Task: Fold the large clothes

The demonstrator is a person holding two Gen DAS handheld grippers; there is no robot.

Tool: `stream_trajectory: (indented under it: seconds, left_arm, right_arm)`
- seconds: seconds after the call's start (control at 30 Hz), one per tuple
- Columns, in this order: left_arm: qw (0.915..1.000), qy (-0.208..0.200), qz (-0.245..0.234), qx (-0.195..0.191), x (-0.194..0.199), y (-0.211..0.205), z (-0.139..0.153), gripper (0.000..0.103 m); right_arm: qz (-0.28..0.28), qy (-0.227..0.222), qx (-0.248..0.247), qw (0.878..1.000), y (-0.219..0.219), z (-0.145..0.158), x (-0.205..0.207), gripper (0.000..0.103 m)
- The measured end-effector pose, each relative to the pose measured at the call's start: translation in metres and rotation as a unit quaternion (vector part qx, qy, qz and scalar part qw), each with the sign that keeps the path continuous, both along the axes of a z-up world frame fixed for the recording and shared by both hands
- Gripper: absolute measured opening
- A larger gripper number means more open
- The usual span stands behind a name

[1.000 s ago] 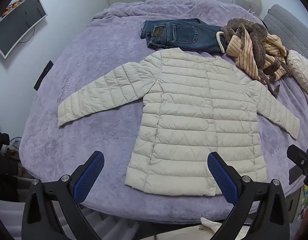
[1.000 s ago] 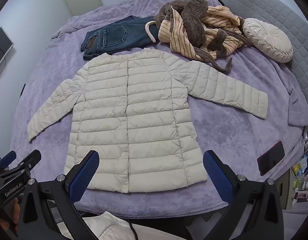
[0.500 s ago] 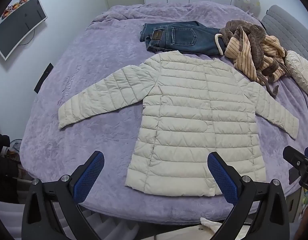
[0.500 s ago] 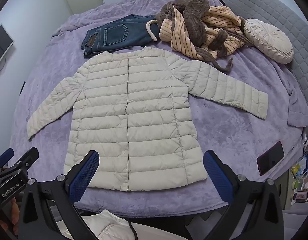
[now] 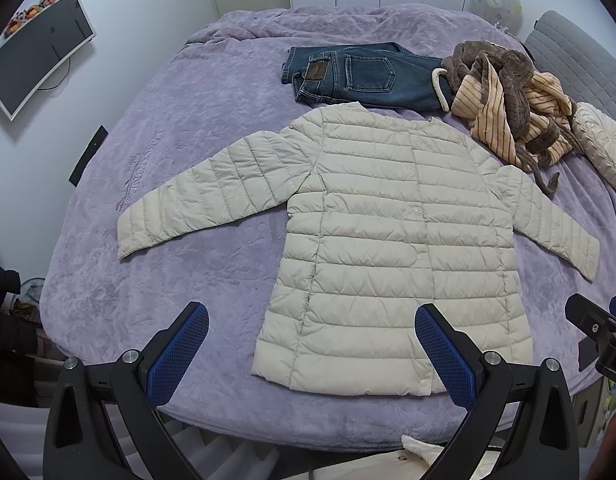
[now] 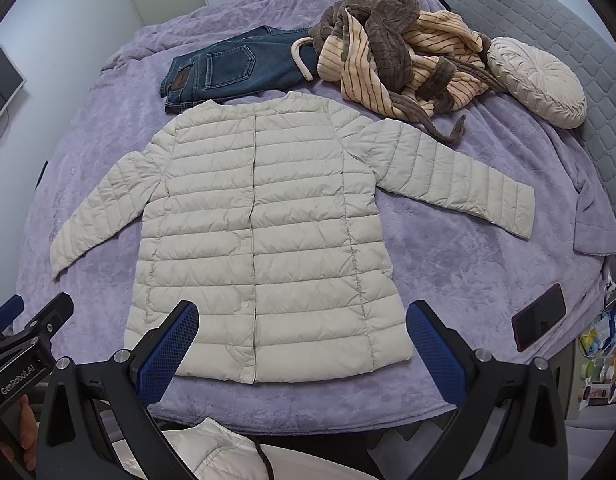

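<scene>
A cream quilted puffer jacket (image 5: 388, 232) lies flat and front up on the purple bed cover (image 5: 195, 120), both sleeves spread out. It also shows in the right wrist view (image 6: 267, 232). My left gripper (image 5: 312, 344) is open and empty, held above the near bed edge by the jacket's hem. My right gripper (image 6: 301, 340) is open and empty above the hem too. The right gripper's tip shows at the right edge of the left wrist view (image 5: 592, 324).
Folded blue jeans (image 5: 360, 76) and a brown-and-striped robe heap (image 5: 508, 96) lie beyond the jacket collar. A round cream cushion (image 6: 536, 80) sits at the far right by the grey headboard. A dark phone (image 6: 540, 320) lies on the bed's near right edge.
Both grippers have drawn back and tilted slightly, so the jacket sits a little lower in both views. The jacket itself has not moved.
</scene>
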State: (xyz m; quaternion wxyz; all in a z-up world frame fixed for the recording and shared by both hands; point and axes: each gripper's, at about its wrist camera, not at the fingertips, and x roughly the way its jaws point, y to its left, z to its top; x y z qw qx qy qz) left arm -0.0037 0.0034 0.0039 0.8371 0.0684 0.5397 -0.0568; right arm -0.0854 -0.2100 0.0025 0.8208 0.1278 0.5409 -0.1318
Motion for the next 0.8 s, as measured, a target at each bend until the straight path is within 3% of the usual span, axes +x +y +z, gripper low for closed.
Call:
stream_trajectory:
  seconds: [0.8]
  left_arm:
    - [1.0, 0.001, 0.0, 0.001, -0.0016, 0.0014, 0.0029, 0.103]
  right_arm:
    - [0.0, 0.005, -0.003, 1.0, 0.0003, -0.0034, 0.0058, 0.103]
